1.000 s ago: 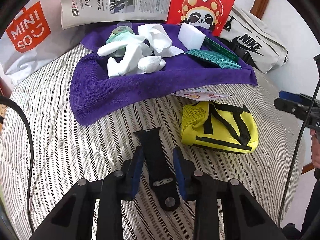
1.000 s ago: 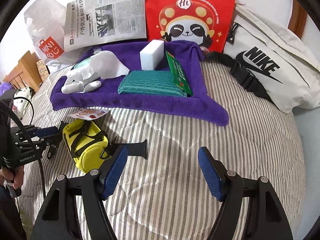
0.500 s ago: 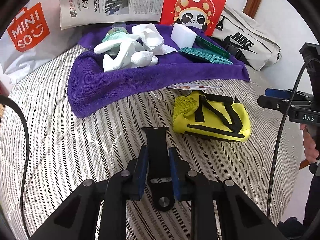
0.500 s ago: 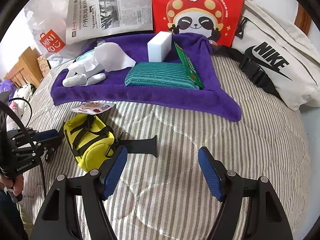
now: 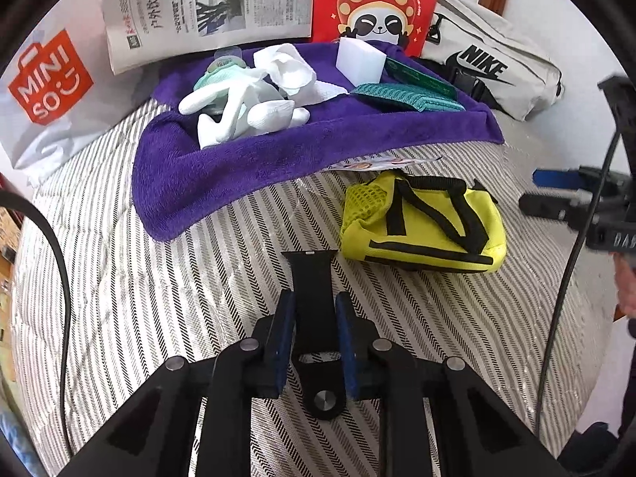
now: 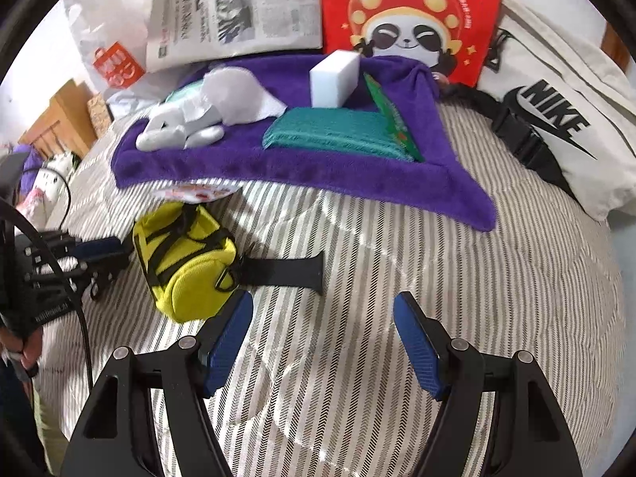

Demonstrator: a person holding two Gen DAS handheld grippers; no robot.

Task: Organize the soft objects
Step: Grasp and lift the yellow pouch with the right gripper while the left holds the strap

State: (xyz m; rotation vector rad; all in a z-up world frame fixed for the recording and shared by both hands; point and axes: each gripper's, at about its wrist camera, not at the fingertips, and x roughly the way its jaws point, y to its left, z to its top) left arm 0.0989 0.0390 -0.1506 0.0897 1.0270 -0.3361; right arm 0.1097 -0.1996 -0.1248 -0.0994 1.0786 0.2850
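A black watch strap (image 5: 312, 274) lies on the striped bedding (image 5: 159, 298), and my left gripper (image 5: 314, 296) is shut on its sides near the buckle end. In the right wrist view the same strap (image 6: 286, 272) sticks out from behind a yellow pouch (image 6: 187, 262) with black straps. My right gripper (image 6: 322, 318) stands open over bare bedding just in front of the strap, touching nothing. Further back a purple towel (image 5: 238, 167) carries white socks (image 5: 238, 107), a white sponge block (image 5: 359, 65) and a folded teal cloth (image 5: 401, 93).
A white Nike bag (image 6: 556, 119) lies at the back right. A red panda bag (image 6: 405, 12), a newspaper (image 6: 238, 20) and a Miniso bag (image 5: 47, 79) lean along the back. A sticker sheet (image 5: 377, 163) pokes from under the towel. A black cable (image 5: 59, 258) hangs at the left.
My left gripper's jaws have closed in from both sides onto the black strap and now grip it. The right gripper has stayed open and hardly moved.
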